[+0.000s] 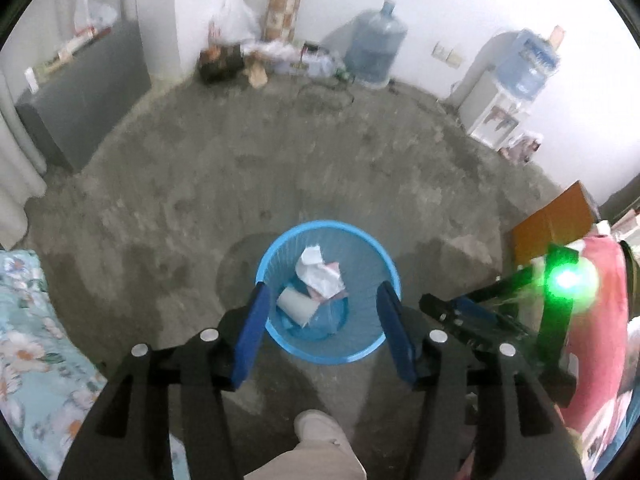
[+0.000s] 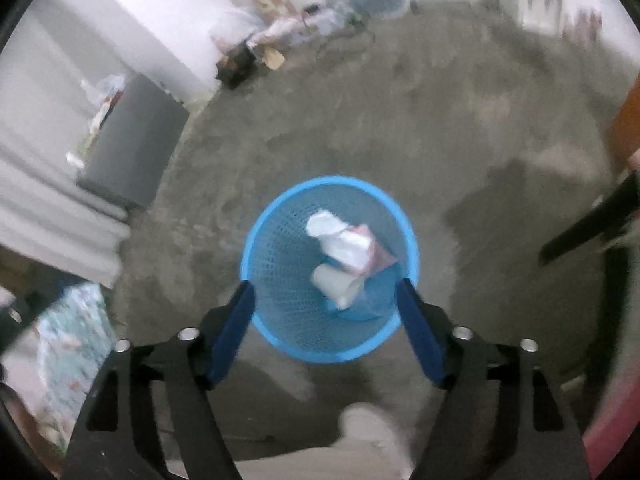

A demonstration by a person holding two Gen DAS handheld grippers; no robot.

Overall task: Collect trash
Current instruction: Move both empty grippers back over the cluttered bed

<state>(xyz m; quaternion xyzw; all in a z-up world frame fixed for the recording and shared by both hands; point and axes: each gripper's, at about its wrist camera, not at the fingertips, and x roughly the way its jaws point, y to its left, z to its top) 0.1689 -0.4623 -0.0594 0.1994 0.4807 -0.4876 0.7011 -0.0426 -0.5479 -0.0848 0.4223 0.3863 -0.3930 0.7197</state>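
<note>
Left wrist view, from its left edge: a floral bedspread (image 1: 36,344) lies low in the corner, with a grey cabinet (image 1: 92,92) further back against the wall. In the middle, the left hand-held gripper (image 1: 322,300) hangs over a blue mesh bin (image 1: 362,354) standing on the bare concrete floor (image 1: 280,160). Its 2 blue fingers (image 1: 250,332) stand apart with nothing between them, framing the bin from above. Inside the bin lie crumpled white paper (image 1: 318,272) and a white paper cup (image 1: 296,306). A light shoe (image 1: 318,426) shows just below the bin. Only this view gives, at the back wall, a big water jug (image 1: 376,50), then a water dispenser (image 1: 508,96), then an orange box (image 1: 556,220). At far right, the right hand-held gripper (image 1: 448,308) is seen from the side, a green light (image 1: 568,280) glowing on it beside a red sleeve (image 1: 600,332).

Right wrist view is blurrier. It shows the bedspread (image 2: 72,344) and cabinet (image 2: 136,144) at left, plus pale folded cloth (image 2: 48,208) between them. Centred, the right hand-held gripper (image 2: 324,294) has its blue fingers (image 2: 234,332) spread wide and empty over the bin (image 2: 280,344), where the paper (image 2: 340,240) and cup (image 2: 336,284) rest. The shoe (image 2: 372,428) sits below the bin.
</note>
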